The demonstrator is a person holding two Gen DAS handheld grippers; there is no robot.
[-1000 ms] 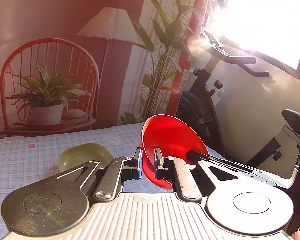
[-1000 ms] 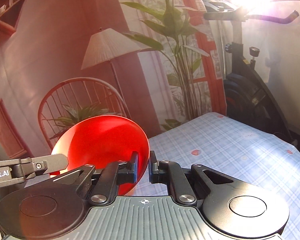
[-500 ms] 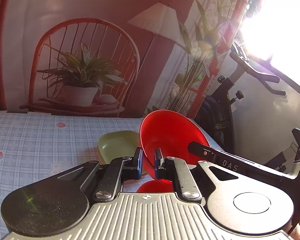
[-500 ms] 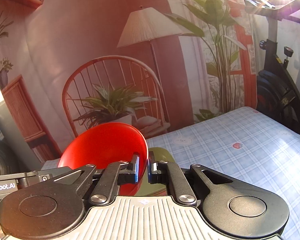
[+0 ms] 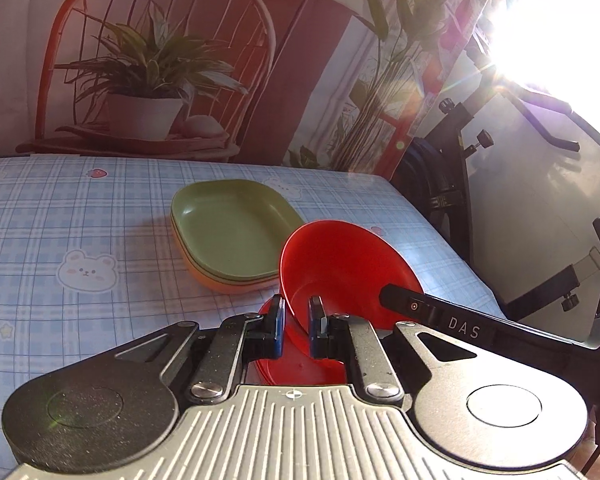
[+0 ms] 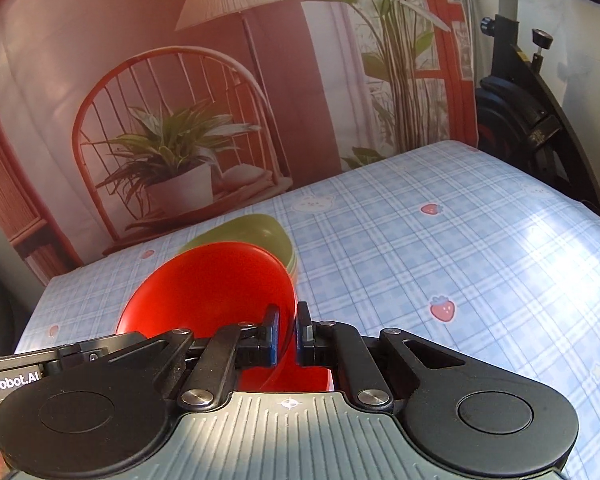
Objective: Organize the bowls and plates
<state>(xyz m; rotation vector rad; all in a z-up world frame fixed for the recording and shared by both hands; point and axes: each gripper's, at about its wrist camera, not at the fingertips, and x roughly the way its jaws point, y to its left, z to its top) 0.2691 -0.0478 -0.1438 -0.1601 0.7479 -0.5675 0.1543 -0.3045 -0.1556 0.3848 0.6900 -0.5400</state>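
A red bowl (image 5: 340, 264) is held tilted between both grippers, just above another red dish (image 5: 296, 364) lying on the blue checked tablecloth (image 5: 80, 216). My left gripper (image 5: 296, 326) is shut on the bowl's left rim. My right gripper (image 6: 286, 334) is shut on the opposite rim of the same bowl (image 6: 212, 288); its finger shows in the left wrist view (image 5: 452, 320). A stack of oblong plates, green on top of orange (image 5: 230, 232), sits just behind the bowl and shows partly in the right wrist view (image 6: 260, 232).
The table's right edge (image 5: 452, 248) drops off toward an exercise bike (image 5: 460, 168). A printed backdrop with a chair and plant (image 5: 148, 80) stands behind the table. Bright window glare fills the upper right of the left wrist view.
Both grippers have lowered the red bowl toward the table, close over the other red dish. The views tilted down, so the plate stack and tablecloth now show more fully.
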